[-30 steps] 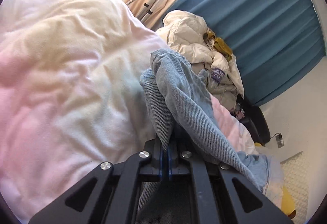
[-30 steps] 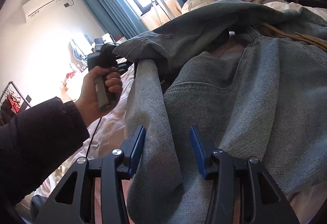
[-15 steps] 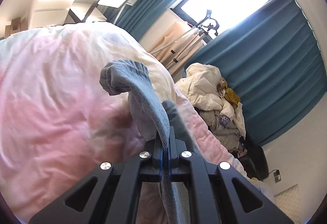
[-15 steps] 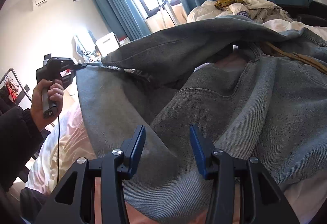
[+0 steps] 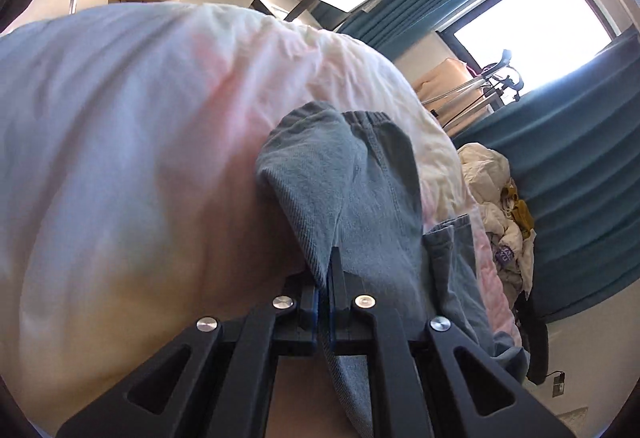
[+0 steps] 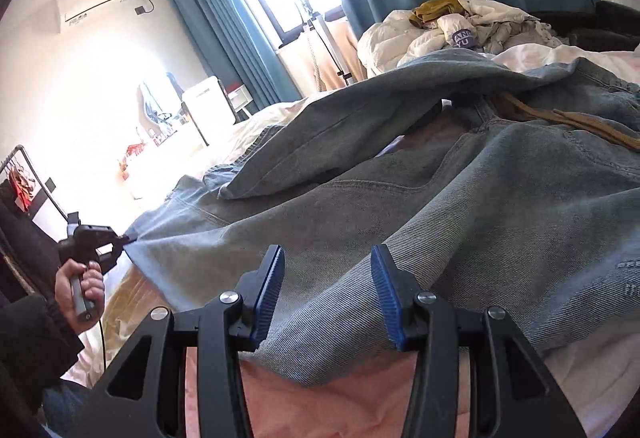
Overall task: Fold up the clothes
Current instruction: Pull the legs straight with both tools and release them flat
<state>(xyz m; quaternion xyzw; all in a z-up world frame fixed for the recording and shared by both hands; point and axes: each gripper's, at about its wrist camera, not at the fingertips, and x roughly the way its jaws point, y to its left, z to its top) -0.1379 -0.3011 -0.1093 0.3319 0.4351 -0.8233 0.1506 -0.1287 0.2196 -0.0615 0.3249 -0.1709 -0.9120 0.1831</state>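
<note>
A pair of blue-grey jeans (image 6: 460, 218) lies spread across a pink and white duvet (image 6: 360, 398). My left gripper (image 5: 324, 274) is shut on the hem of one jeans leg (image 5: 360, 198), and the cloth bunches up past its fingers. In the right wrist view the left gripper (image 6: 126, 238) is far left, held by a hand (image 6: 80, 284), with the leg stretched taut from it. My right gripper (image 6: 326, 274) stands open low over the other leg; denim lies between its blue pads (image 6: 272, 286), which do not press on it.
A heap of white and mustard clothes (image 6: 460, 26) sits at the bed's far end, in front of teal curtains (image 5: 580, 158). A tripod stand (image 6: 320, 34) is by the window. A brown cord (image 6: 560, 118) lies at the jeans' waist. The duvet (image 5: 140, 138) bulges on the left.
My left gripper has swung far out to the left with the hem, pulling the folded-over leg out straight. The right gripper has stayed in place over the jeans.
</note>
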